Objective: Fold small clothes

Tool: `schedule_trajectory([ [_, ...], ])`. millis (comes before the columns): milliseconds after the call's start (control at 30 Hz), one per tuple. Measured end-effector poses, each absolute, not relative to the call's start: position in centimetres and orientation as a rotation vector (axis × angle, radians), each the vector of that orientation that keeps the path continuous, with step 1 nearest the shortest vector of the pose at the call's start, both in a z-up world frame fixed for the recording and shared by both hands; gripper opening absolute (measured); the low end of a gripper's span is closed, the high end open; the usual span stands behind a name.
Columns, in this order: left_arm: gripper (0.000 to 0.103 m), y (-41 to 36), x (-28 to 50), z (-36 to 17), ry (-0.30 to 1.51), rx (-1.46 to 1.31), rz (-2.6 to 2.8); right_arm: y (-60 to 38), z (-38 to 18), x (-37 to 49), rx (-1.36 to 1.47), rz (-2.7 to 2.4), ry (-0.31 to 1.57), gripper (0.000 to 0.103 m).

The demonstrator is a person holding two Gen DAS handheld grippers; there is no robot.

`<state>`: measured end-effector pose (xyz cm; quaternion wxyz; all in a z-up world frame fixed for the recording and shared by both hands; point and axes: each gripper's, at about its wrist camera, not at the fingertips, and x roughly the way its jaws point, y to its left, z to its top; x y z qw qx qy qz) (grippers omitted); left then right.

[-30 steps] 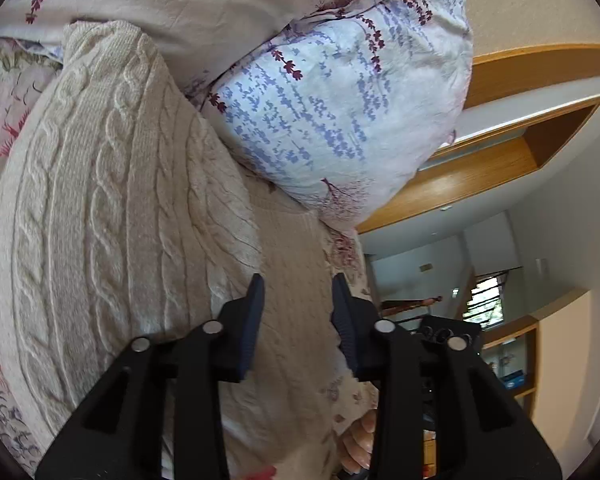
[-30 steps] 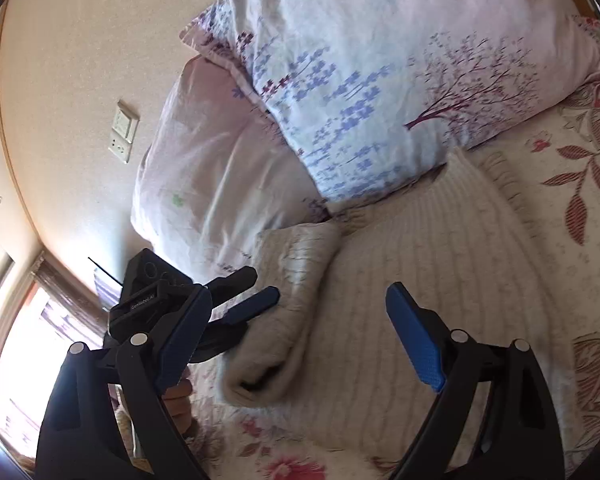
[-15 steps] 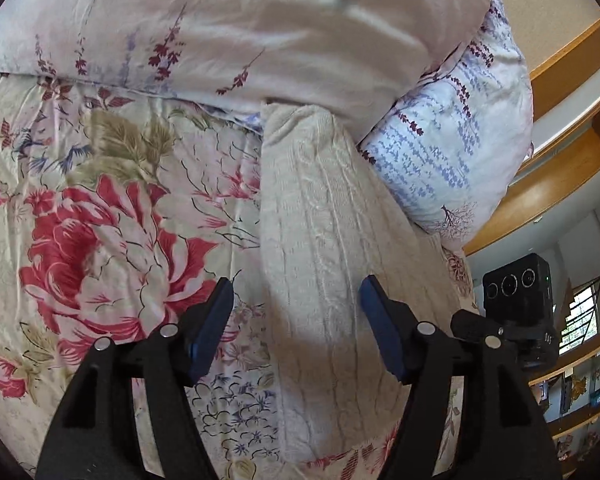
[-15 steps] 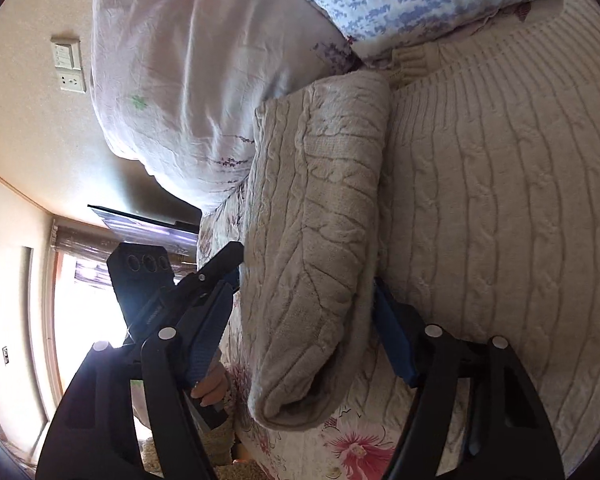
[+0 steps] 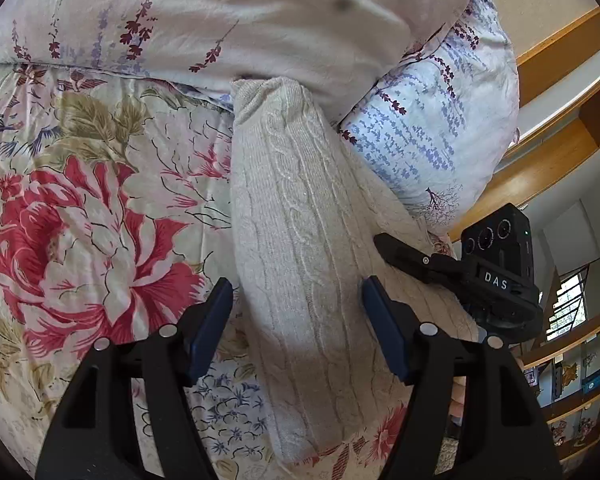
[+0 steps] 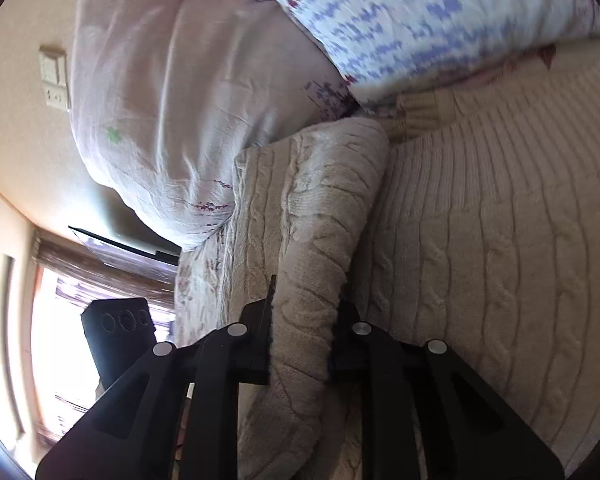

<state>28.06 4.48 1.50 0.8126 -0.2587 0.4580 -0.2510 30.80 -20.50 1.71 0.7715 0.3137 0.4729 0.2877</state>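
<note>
Since a second ago both grippers have swung onto the folded edge of the sweater [image 5: 300,264]. Right gripper [image 6: 300,340]: jaws were spread wide, now narrow and closing, pads pressing the thick cream roll of knit from either side. Left gripper [image 5: 296,312]: jaws stood narrow over the knit earlier, now wide and opening slightly; the folded strip runs between the blue pads [image 5: 210,328] without touching either.

Sweater lies on the flowered bedspread [image 5: 92,216], cable knit, cream. In the left wrist view the folded strip runs from the bottom edge up to the pink pillow [image 5: 260,20], its far end tucked against it. Blue-printed pillow [image 5: 440,128] sits to the right, leaning on the pink one. Right gripper's black finger shows at right in that view, laid on the knit.

Right wrist view: folded part forms a raised roll lying on the flat ribbed body of the sweater, which spreads to the right. Collar shows near the blue-printed pillow. Image is soft with motion, so how many layers sit in the grip cannot be told. Wall switch [image 6: 54,66] at upper left; bright window [image 6: 56,340] at lower left.
</note>
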Motion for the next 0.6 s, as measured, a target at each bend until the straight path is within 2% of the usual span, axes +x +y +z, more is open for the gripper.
schedule_trajectory([
  [200, 0.075, 4.2, 27.2, 2.4, 0.947, -0.579, -0.571, -20.9, 6.9, 28.2, 0.449, 0.541, 0.859, 0.016],
  [367, 0.076, 2.4, 26.6, 2.7, 0.947, -0.569, -0.621, -23.9, 9.2, 26.3, 0.287, 0.398, 0.810, 0.016],
  [467, 0.076, 1.0, 26.5, 2.5, 0.967, -0.559, -0.650, -27.3, 9.0, 25.3, 0.248, 0.290, 0.833, 0.016],
  [600, 0.076, -1.2, 26.3, 2.2, 0.993, -0.537, -0.681, -31.1, 5.0, 25.2, 0.239, 0.181, 0.951, 0.016],
])
